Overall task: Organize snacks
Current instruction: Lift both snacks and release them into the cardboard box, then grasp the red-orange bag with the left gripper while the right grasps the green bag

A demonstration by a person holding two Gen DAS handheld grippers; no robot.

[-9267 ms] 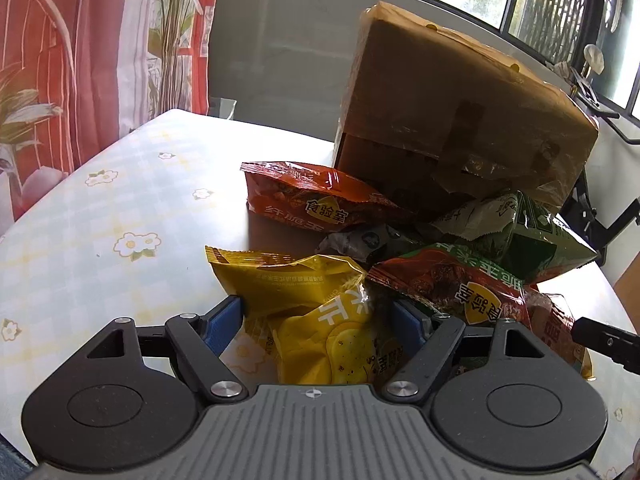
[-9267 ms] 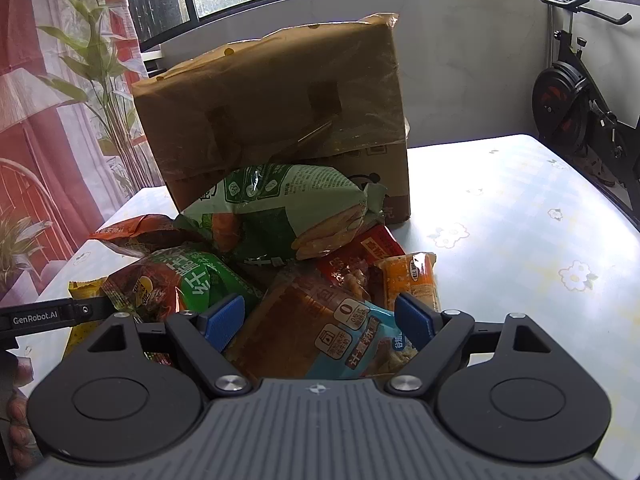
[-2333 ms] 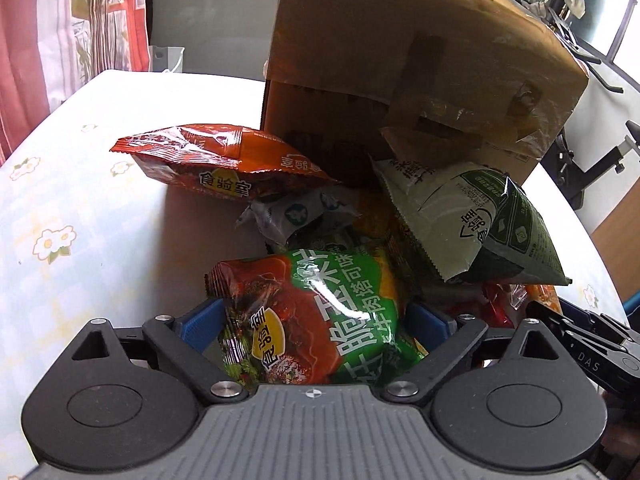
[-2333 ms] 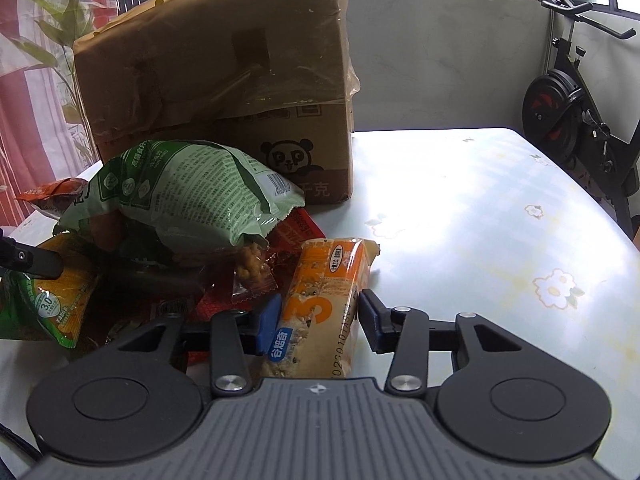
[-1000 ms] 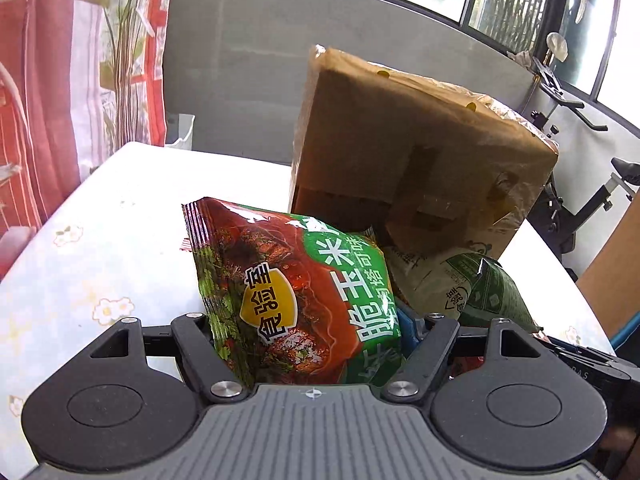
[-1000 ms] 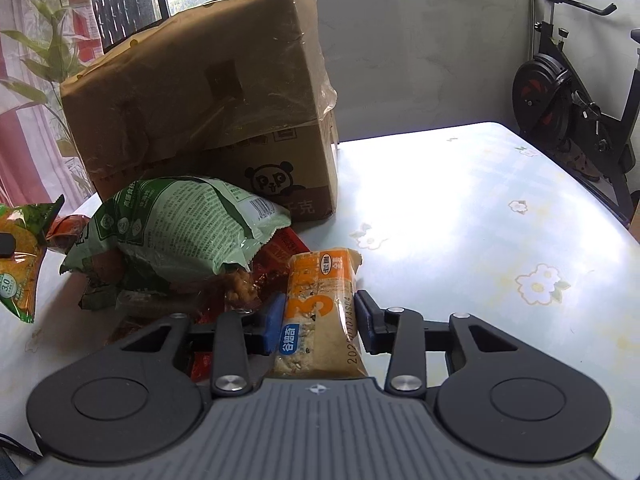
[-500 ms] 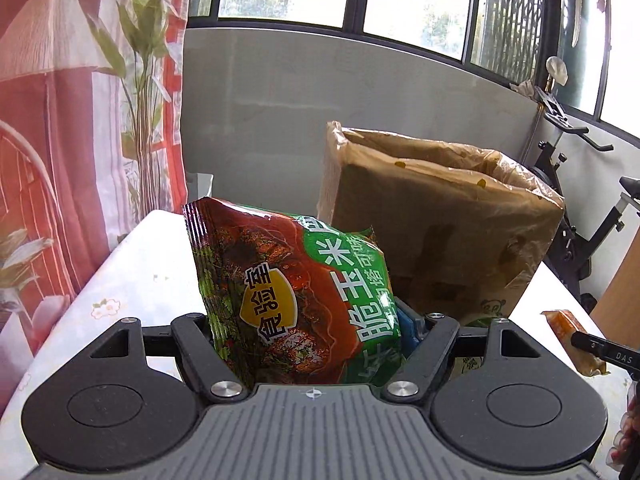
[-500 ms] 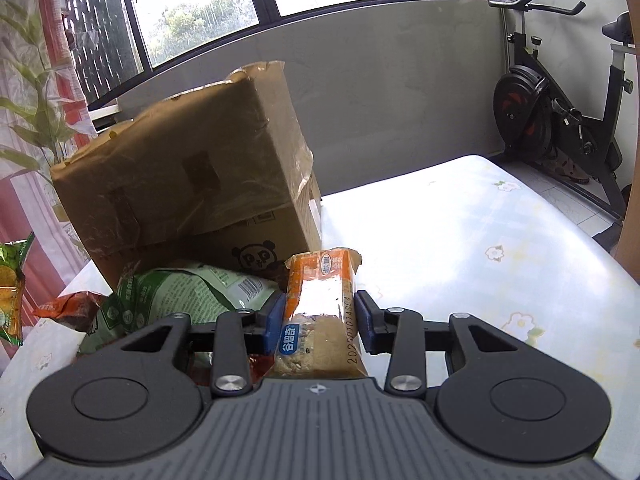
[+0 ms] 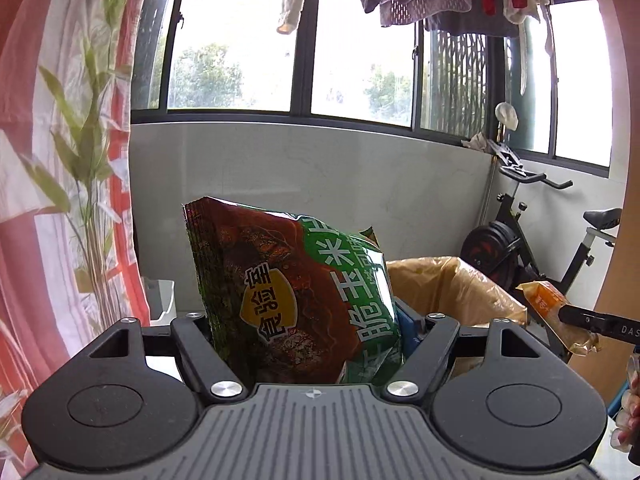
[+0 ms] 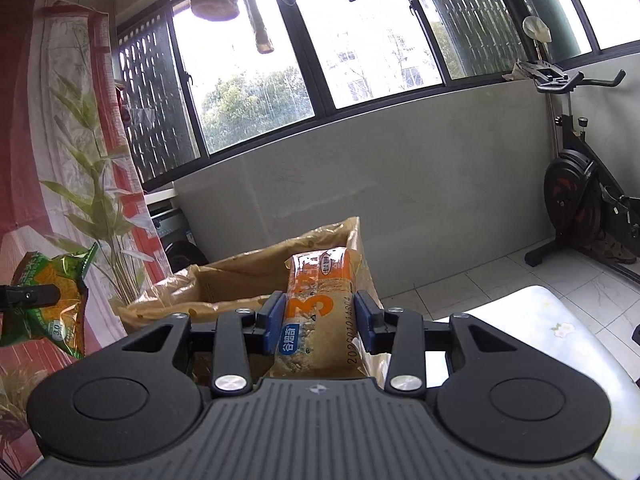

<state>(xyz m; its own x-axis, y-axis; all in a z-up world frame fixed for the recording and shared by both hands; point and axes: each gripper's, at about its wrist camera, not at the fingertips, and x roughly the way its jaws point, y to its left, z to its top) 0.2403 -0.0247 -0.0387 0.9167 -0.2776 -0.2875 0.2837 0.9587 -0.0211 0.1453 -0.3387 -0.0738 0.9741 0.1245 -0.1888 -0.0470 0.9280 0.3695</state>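
Observation:
My left gripper (image 9: 308, 326) is shut on a puffy red and green snack bag (image 9: 296, 300), held upright in the air. An orange cracker packet (image 10: 320, 312) stands clamped in my right gripper (image 10: 320, 322). Behind and below both packs is the cardboard box (image 9: 452, 284) with its top open and tape-covered flaps up; the same box (image 10: 248, 284) shows in the right wrist view. From the right wrist view the green bag (image 10: 48, 304) hangs at far left. From the left wrist view the orange packet (image 9: 548, 300) sits at far right.
A white flowered table (image 10: 556, 344) lies below at lower right. An exercise bike (image 10: 584, 200) stands on the tiled floor to the right. A red and white curtain (image 9: 52, 200) with a leafy print hangs on the left. Laundry hangs above the windows.
Both grippers have risen with their packs, and the views have tilted up. The snack pile has dropped out of sight and the box's open top now shows.

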